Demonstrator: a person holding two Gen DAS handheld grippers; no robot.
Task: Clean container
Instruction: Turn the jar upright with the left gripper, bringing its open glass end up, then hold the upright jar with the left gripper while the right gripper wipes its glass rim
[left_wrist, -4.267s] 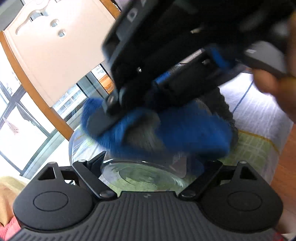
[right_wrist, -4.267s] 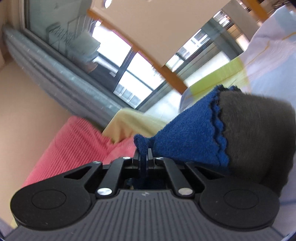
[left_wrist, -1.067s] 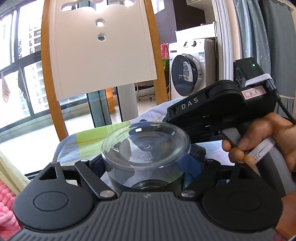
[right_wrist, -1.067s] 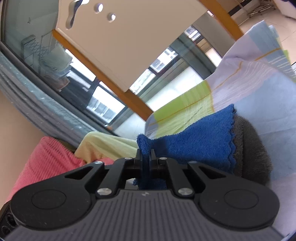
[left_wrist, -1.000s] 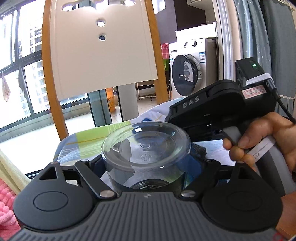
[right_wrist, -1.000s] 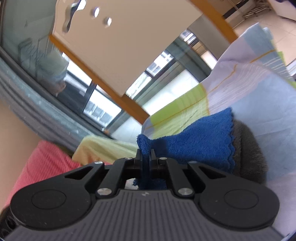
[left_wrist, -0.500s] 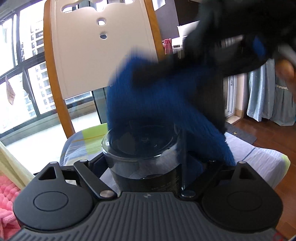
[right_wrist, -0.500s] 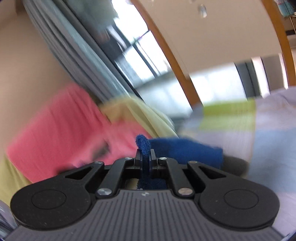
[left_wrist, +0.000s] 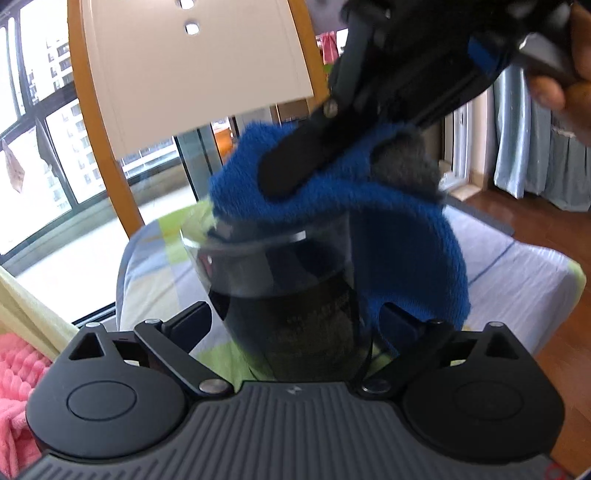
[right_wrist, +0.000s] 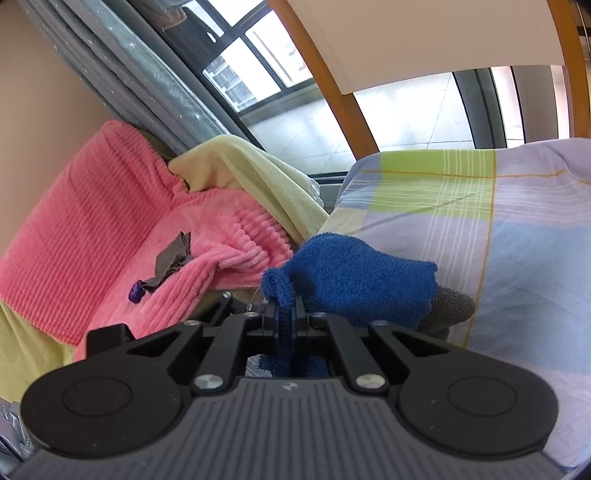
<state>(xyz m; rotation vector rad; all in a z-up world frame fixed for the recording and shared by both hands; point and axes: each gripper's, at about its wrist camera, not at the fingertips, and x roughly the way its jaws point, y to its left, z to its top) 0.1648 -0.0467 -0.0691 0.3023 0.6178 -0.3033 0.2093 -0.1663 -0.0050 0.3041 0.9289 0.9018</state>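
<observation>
Cloth (left_wrist: 388, 206) now atop container (left_wrist: 295, 295) — between opening left tongs (left_wrist: 295, 325); right tongs (right_wrist: 285, 314) clamp cloth.

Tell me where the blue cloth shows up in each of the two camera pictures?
Left wrist view: the blue cloth sits at centre, draped over the clear container.
Right wrist view: low centre, pinched in the right gripper.
Shared landmark: the checked bedsheet.

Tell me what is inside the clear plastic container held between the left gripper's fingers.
The blue and grey terry cloth, pinched by the right gripper, is stuffed into the clear plastic container and spills over its rim. The cloth hides the container's floor, so any residue there cannot be seen.
</observation>
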